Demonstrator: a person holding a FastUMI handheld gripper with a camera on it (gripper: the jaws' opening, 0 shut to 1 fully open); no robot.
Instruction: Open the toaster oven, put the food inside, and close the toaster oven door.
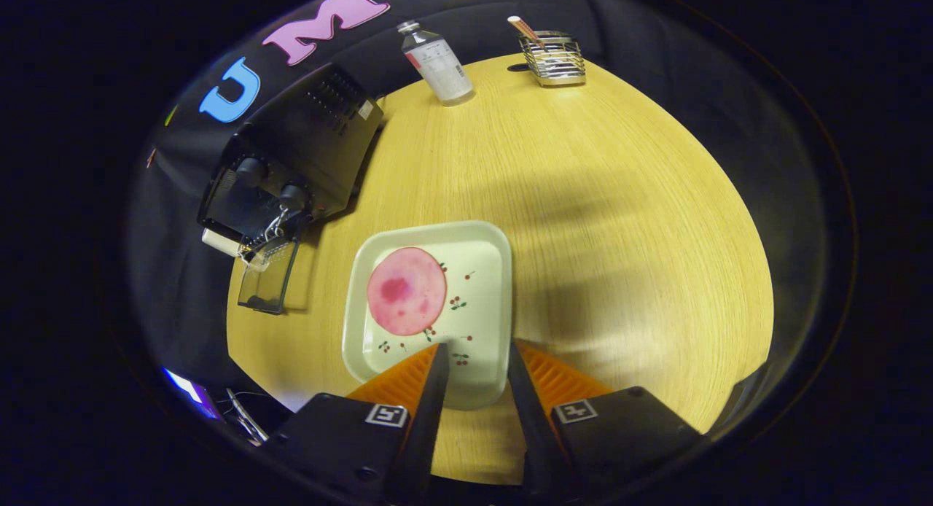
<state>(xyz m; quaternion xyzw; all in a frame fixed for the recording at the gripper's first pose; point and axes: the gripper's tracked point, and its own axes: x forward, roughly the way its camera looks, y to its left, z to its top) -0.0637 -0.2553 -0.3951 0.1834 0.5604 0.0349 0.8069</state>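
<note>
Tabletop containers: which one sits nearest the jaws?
The cream square plate holding the pink round slice, just ahead of the open jaws; clear bottle and wire holder stand far beyond.

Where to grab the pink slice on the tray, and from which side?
Take the pink slice by its near edge, coming from the gripper's side. It lies flat on the tray, so one finger probably has to slide under it; that edge is closest. The fingers are open above the tray's near rim, holding nothing. The toaster oven door is already down.
</note>
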